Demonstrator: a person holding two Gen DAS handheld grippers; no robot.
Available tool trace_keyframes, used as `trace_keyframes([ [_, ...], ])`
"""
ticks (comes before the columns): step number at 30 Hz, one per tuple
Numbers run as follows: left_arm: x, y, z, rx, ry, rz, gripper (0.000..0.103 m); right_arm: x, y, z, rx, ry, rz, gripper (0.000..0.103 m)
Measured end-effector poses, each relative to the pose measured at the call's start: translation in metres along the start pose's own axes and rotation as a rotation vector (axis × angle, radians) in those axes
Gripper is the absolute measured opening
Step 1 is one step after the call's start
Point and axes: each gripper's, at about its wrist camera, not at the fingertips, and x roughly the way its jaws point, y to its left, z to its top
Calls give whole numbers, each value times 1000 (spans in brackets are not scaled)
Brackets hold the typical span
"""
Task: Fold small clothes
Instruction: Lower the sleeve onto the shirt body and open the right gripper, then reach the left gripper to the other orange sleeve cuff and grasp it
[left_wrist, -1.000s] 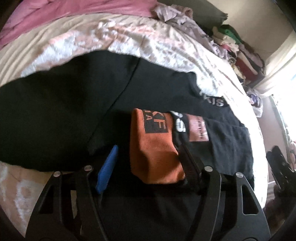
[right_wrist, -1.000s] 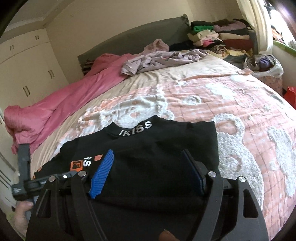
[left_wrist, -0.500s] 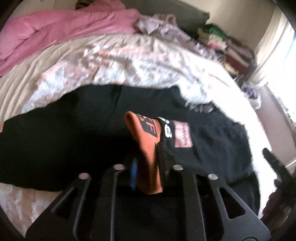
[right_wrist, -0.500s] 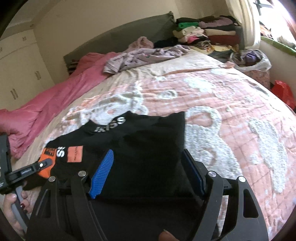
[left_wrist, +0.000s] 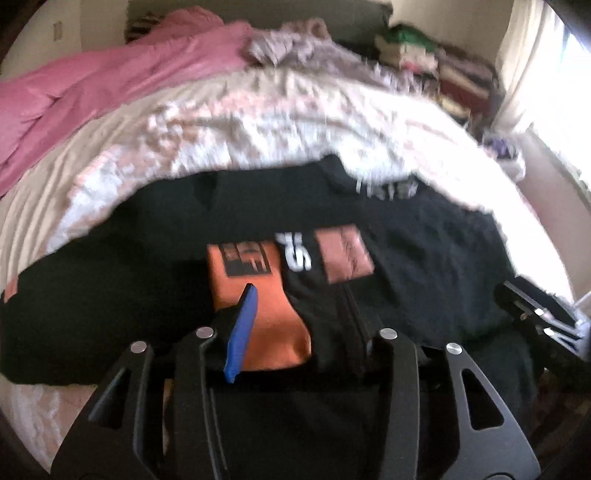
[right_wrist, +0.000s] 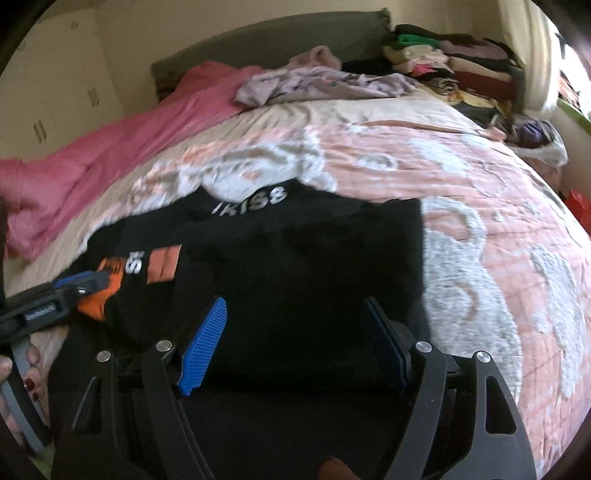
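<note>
- Here, the left gripper has its jaws opening, and the orange cuff of the black top lies between them; the blue pad stands against the cuff's left edge, but blur hides whether the pads press on it or have let go.
- In the right wrist view the left gripper comes in from the left edge with its tips at that cuff.
- A hand with dark red nails grips the left gripper's handle at the lower left.
- The right gripper stands released, jaws wide, both blue pads over the folded black cloth with a clear gap on each side.
- The top lies flat on the near part of the bed, collar with white letters pointing away, an orange patch beside the cuff.
- Its right edge runs straight against the pink and white quilt.
- A pink blanket lies along the bed's far left side.
- A lilac garment sits crumpled near the headboard.
- Folded clothes are stacked at the far right corner.
</note>
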Motion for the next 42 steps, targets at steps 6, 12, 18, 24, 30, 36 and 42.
trace_keyframes([
  [6,22,5,-18,1,40,6,41,22,-8,-6,3,77,-59,74],
  [12,16,4,-21,-6,24,0,44,28,-16,-9,41,99,-44,74],
  [18,-3,2,-19,-16,-2,-6,62,3,-4,-4,37,46,40,79],
  [24,-27,5,-17,-28,-39,-4,76,-23,10,4,8,-3,71,84],
  [30,-50,16,-18,-50,-72,19,83,-51,21,17,-15,-63,101,85],
  [36,-72,35,-16,-82,-115,60,89,-74,33,37,-37,-111,120,86],
  [42,-91,66,-20,-137,-147,118,93,-89,54,56,-82,-157,156,86],
])
